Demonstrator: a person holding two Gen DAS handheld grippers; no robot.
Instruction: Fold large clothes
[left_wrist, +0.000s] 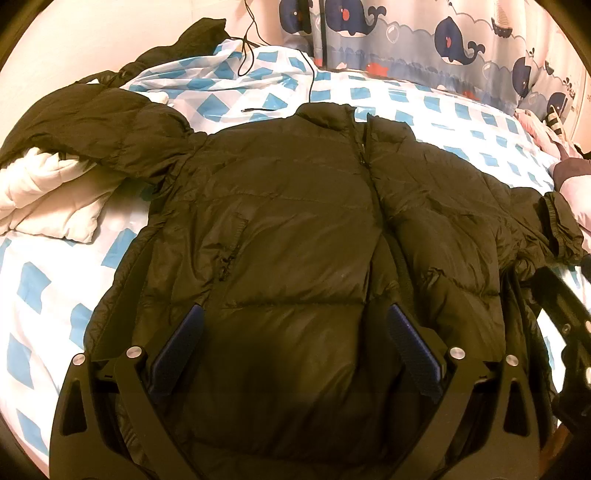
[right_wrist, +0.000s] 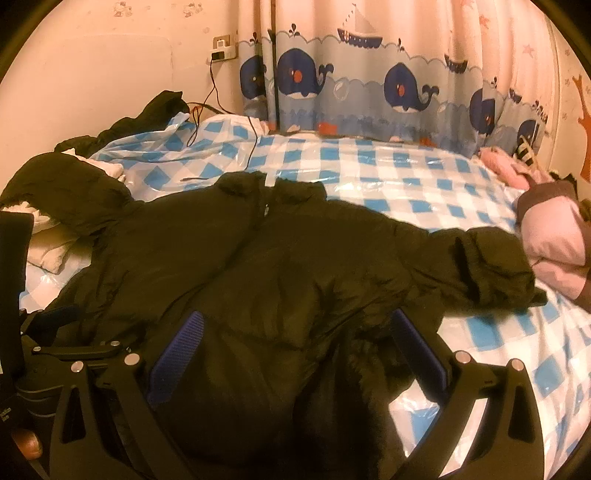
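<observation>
A large black puffer jacket (left_wrist: 295, 221) lies front up and spread flat on the bed, collar away from me; it also shows in the right wrist view (right_wrist: 280, 266). Its left sleeve (left_wrist: 110, 133) drapes over a white quilt, its right sleeve (right_wrist: 491, 269) stretches out to the right. My left gripper (left_wrist: 295, 325) is open, its blue pads (left_wrist: 184, 343) over the jacket's lower left hem. My right gripper (right_wrist: 299, 332) is open above the jacket's lower right hem, pads (right_wrist: 181, 354) wide apart. Neither holds anything.
The bed (right_wrist: 406, 177) has a blue-and-white checked plastic cover. A white quilt (left_wrist: 51, 195) and other dark clothes (left_wrist: 184, 40) lie at the left. Pink clothes (right_wrist: 554, 236) lie at the right. A whale-print curtain (right_wrist: 369, 85) and cables (right_wrist: 214, 99) are behind.
</observation>
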